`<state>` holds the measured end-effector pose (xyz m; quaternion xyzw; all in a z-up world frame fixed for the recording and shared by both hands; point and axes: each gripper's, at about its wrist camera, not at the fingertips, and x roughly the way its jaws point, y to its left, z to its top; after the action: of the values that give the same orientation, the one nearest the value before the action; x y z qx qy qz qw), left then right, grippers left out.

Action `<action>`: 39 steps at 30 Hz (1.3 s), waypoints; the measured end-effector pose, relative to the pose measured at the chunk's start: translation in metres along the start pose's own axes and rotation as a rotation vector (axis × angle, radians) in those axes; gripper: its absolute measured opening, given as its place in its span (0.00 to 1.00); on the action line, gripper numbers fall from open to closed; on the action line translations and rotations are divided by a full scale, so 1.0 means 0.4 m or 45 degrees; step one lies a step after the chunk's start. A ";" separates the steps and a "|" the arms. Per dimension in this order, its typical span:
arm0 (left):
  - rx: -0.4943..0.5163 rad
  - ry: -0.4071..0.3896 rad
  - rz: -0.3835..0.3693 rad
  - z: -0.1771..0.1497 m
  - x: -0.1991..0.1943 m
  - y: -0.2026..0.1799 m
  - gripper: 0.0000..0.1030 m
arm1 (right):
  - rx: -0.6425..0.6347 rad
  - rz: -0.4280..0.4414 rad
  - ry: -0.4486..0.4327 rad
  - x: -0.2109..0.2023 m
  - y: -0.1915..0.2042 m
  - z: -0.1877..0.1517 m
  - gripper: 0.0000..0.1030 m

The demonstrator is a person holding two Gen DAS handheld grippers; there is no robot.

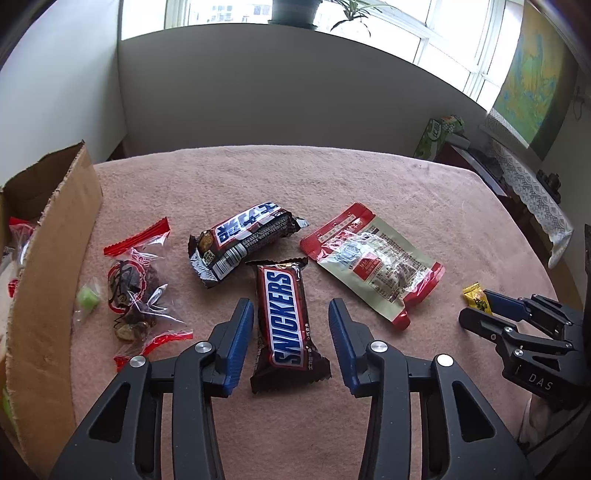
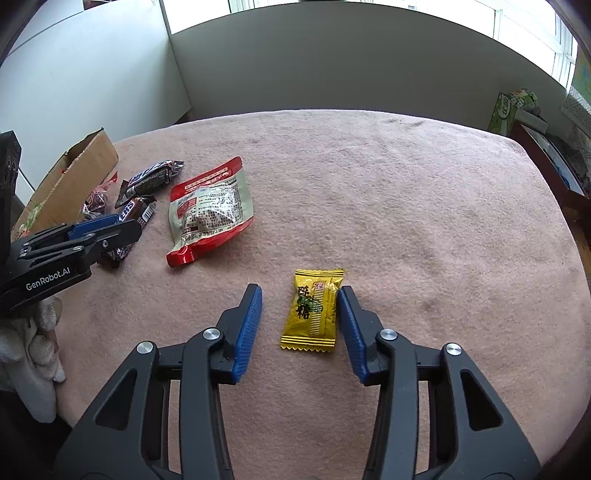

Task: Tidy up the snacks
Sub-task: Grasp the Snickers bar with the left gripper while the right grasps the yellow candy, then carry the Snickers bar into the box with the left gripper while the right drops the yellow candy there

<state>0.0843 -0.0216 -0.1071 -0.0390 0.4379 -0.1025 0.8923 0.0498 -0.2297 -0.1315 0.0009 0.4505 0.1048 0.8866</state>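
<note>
left gripper (image 1: 291, 332) fingers spread, right gripper (image 2: 300, 325) likewise

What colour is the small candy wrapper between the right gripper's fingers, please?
Golden yellow candy wrapper; right wrist view.

A pink cloth (image 2: 369, 192) covers the table; a potted plant (image 1: 295, 11) stands on the windowsill; a green box (image 1: 437, 134) sits beside a lace-covered cabinet (image 1: 524, 184).

A Snickers bar (image 1: 288, 323) in a brown wrapper lies flat, lengthwise toward the camera. Behind it, touching its far end, a second dark chocolate bar (image 1: 243, 242) lies at a slant. Left of them sits a clear red-edged bag of dark sweets (image 1: 135, 291), with a small green candy (image 1: 88, 298) just beside the cardboard box (image 1: 48, 266). A red-and-beige pouch (image 1: 375, 264) lies flat to the right. Well apart, a small yellow candy (image 2: 312, 310) lies flat.
</note>
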 end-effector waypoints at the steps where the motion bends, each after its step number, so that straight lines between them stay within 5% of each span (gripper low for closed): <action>1: 0.001 0.004 0.003 -0.003 0.000 0.003 0.34 | -0.004 -0.011 -0.002 -0.001 0.000 -0.001 0.37; 6: -0.015 0.010 -0.004 -0.005 0.004 0.014 0.26 | -0.001 -0.028 -0.009 -0.004 -0.010 0.001 0.24; 20: -0.036 -0.061 0.004 -0.007 -0.043 0.019 0.26 | 0.046 0.038 -0.042 -0.033 -0.023 0.008 0.23; 39: -0.102 -0.281 0.000 -0.019 -0.217 0.080 0.26 | -0.053 0.190 -0.192 -0.133 0.174 0.100 0.23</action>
<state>0.0315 0.0286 -0.0498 -0.0858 0.3406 -0.0801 0.9328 0.0387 -0.1678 -0.0586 0.0239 0.3790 0.1796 0.9075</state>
